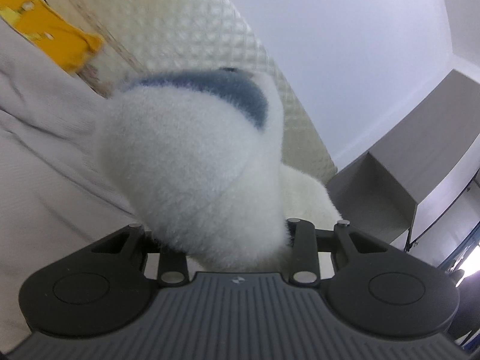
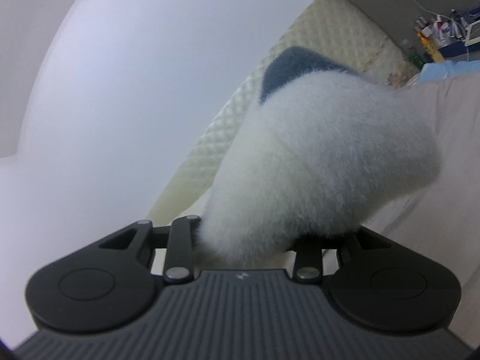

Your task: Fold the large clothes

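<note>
White wall [image 1: 345, 45] and quilted mattress [image 1: 210, 30] behind. Fluffy garment [image 1: 192, 165] bunches out of left gripper [image 1: 228, 252], clenched on it. Right gripper [image 2: 249, 249] likewise grips the garment [image 2: 315, 165].

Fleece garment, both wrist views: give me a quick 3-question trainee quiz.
1. True or false: the left gripper has the fluffy white garment bunched between its fingers.
2. What colour is the patch on the garment?
A. red B. blue-grey C. green
3. Fill in: behind the garment in the left wrist view stands a cream quilted ____.

Key: 1 true; 2 B; 3 mattress.
</note>
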`<control>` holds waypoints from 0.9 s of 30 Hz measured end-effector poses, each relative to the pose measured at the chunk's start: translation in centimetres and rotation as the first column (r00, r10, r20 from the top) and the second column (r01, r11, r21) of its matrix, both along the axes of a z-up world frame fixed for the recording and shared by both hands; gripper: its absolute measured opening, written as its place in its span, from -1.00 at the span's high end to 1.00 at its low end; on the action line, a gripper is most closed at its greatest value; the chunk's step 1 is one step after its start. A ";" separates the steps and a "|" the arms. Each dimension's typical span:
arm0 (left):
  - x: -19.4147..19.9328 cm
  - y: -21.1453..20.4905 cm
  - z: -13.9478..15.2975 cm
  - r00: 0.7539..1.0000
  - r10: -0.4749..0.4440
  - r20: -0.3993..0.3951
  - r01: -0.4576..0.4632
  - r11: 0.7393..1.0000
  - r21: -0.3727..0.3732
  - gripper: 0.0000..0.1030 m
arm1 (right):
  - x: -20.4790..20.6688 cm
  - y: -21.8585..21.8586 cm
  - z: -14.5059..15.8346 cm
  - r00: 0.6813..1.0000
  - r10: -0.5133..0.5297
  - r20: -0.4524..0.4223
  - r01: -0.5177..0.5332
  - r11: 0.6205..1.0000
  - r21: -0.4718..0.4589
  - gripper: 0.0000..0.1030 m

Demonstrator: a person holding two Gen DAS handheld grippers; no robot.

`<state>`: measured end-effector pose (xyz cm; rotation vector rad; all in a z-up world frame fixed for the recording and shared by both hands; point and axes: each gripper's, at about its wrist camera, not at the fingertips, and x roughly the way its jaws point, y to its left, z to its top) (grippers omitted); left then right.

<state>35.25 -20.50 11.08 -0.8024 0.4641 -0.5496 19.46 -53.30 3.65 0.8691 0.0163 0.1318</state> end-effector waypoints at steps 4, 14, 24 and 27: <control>5.5 -5.6 -2.6 0.999 -0.044 -0.023 0.043 0.999 -0.014 0.23 | 3.4 -4.8 -1.2 0.999 -0.050 -0.016 0.050 0.999 0.006 0.24; 12.4 -12.9 -19.1 0.981 -0.136 -0.141 0.146 0.987 0.063 0.22 | 7.3 -12.3 -16.0 0.971 -0.134 -0.196 0.156 0.983 0.100 0.24; 12.6 -11.3 -25.3 0.970 -0.186 -0.158 0.193 0.981 0.032 0.06 | 6.0 -12.3 -24.1 0.969 -0.097 -0.227 0.133 0.980 0.148 0.08; 10.6 -10.8 -24.4 0.968 -0.174 -0.180 0.185 0.982 0.049 0.02 | 6.5 -13.0 -24.3 0.965 -0.087 -0.247 0.133 0.975 0.177 0.02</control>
